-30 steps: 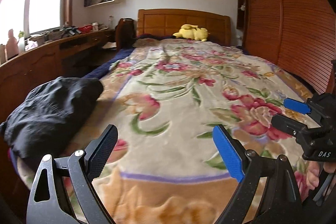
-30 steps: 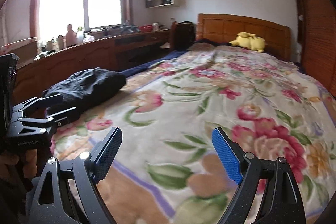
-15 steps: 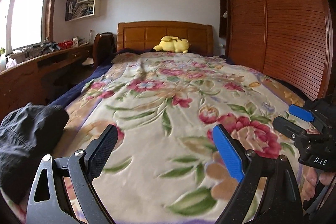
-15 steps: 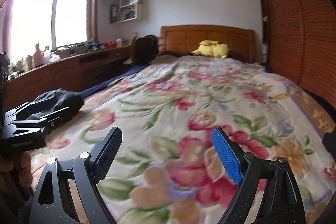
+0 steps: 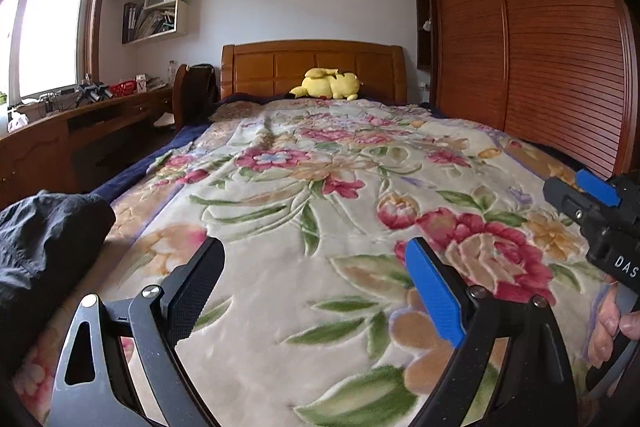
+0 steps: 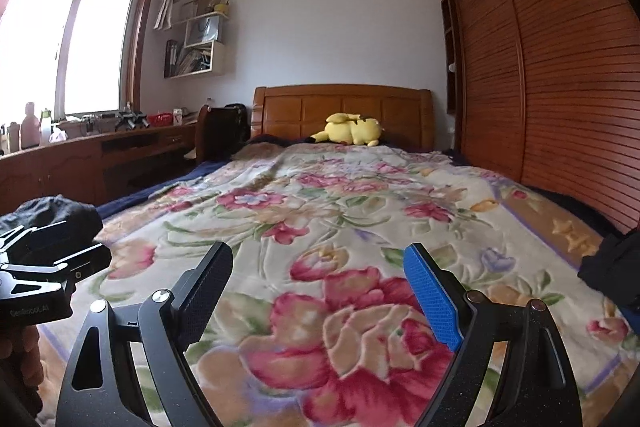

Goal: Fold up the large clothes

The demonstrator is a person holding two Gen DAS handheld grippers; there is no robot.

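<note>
A crumpled black garment (image 5: 48,247) lies on the near left edge of the bed; in the right wrist view it (image 6: 56,211) shows behind my left gripper (image 6: 80,241). Another dark cloth (image 6: 612,267) lies at the bed's right edge. My left gripper (image 5: 316,287) hovers open over the floral blanket (image 5: 320,187), nothing between its fingers, the black garment off to its left. My right gripper (image 6: 320,291) is also open and empty above the blanket (image 6: 360,211). It appears at the right of the left wrist view (image 5: 568,187), held by a hand (image 5: 612,323).
A yellow plush toy (image 5: 328,85) rests against the wooden headboard (image 5: 312,67). A slatted wooden wardrobe (image 5: 540,47) runs along the bed's right side. On the left stand a long wooden desk (image 5: 60,139) under the window and a chair (image 5: 196,91).
Both views have swung to the right across the bed. The black garment has slid toward the left edge of each picture, and the dark cloth at the right edge has come into view. Both grippers stay open.
</note>
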